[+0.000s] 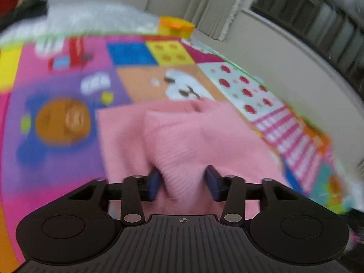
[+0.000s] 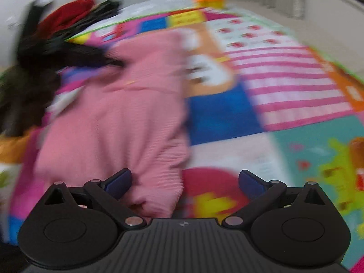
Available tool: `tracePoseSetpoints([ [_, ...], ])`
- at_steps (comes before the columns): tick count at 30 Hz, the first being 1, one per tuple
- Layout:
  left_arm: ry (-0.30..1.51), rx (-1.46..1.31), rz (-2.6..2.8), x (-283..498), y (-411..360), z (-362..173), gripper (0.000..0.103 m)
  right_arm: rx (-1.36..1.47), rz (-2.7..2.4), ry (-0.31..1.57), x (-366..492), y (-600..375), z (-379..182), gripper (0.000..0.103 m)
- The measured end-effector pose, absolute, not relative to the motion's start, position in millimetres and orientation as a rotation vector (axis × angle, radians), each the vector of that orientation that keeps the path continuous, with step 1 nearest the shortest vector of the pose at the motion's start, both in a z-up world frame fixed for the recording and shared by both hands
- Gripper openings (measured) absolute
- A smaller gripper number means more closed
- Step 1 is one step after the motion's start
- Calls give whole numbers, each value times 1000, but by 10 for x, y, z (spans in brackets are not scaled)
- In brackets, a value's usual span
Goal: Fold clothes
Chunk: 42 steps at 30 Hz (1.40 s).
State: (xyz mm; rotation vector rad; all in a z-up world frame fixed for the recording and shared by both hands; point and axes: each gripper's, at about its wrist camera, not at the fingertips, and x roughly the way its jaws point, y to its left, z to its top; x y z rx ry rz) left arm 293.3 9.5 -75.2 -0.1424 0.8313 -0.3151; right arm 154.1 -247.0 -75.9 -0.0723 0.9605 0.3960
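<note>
Nearest the left wrist camera, the left gripper (image 1: 183, 182) has its blue pads pinching a raised ridge of the pink knit sweater (image 1: 182, 132), the rest of which lies on the colourful play mat (image 1: 68, 72), an orange-lidded tub (image 1: 175, 27) beyond it. The bunched rib looks thick and springy, so it may slip out if pulled fast, dropping the fold askew. In the right wrist view, the right gripper (image 2: 185, 182) stands spread wide over the sweater's near hem, holding nothing; the sweater (image 2: 118, 113) stretches away toward a dark pile of clothes (image 2: 45, 52). With only one side held, the fabric could drag and bunch, or snag that pile.
</note>
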Motion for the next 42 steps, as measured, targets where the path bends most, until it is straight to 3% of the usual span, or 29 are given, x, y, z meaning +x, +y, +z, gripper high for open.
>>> tracePoseSetpoints([
  [6, 850, -158, -250, 2616, 236, -590, 61, -164, 499, 877, 1335, -2291, -490, 102],
  [9, 854, -287, -203, 2189, 422, -521, 77, -52, 467, 799, 1386, -2433, -300, 103],
  [12, 923, -450, -124, 1897, 517, -690, 77, -3, 394, 759, 1597, -2371, -328, 103],
  [16, 922, -233, -120, 1777, 312, -790, 75, -231, 340, 911, 1831, -2123, -774, 103],
  [18, 885, -65, -83, 1740, 188, -769, 84, -222, 335, 909, 1805, -2155, -869, 103],
  [20, 874, -16, -77, 1746, 177, -799, 85, -179, 313, 939, 1820, -2204, -779, 103],
  [32, 848, -227, -171, 1918, 426, -751, 91, -378, 334, 645, 1778, -1618, -359, 103],
  [42, 847, -295, -243, 2027, 497, -791, 94, -343, 285, 765, 1938, -1516, -751, 103],
])
